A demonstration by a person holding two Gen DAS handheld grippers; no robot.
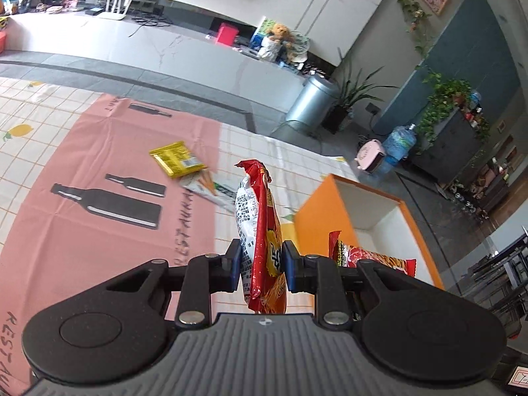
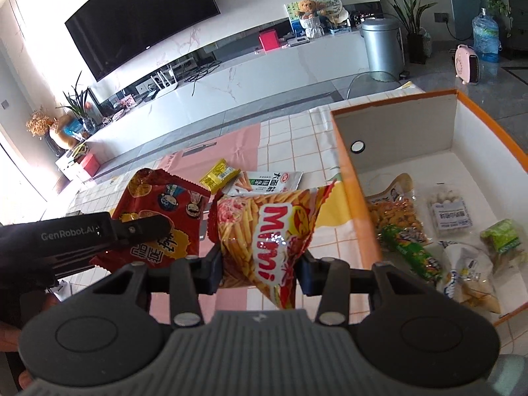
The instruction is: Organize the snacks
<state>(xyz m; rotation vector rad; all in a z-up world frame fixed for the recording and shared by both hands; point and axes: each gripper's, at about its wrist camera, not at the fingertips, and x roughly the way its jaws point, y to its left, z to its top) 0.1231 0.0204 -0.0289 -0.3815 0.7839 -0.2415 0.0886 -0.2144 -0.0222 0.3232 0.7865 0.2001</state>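
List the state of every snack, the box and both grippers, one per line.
left gripper: shut on red snack bag, lifted.
red snack bag: held edge-on, off the table.
right gripper: shut on Mimi bag.
Mimi bag: held, off the table.
yellow packet: lying on the tablecloth.
white packet: lying beside it.
orange box: open, several snacks inside.

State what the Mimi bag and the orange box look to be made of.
Mimi bag: thin glossy plastic film, judging by its sharp glints, crinkles and serrated seal edge.
Orange box: apparently matte cardboard or paperboard, with flat stiff walls, a white inside and a round punched hole.
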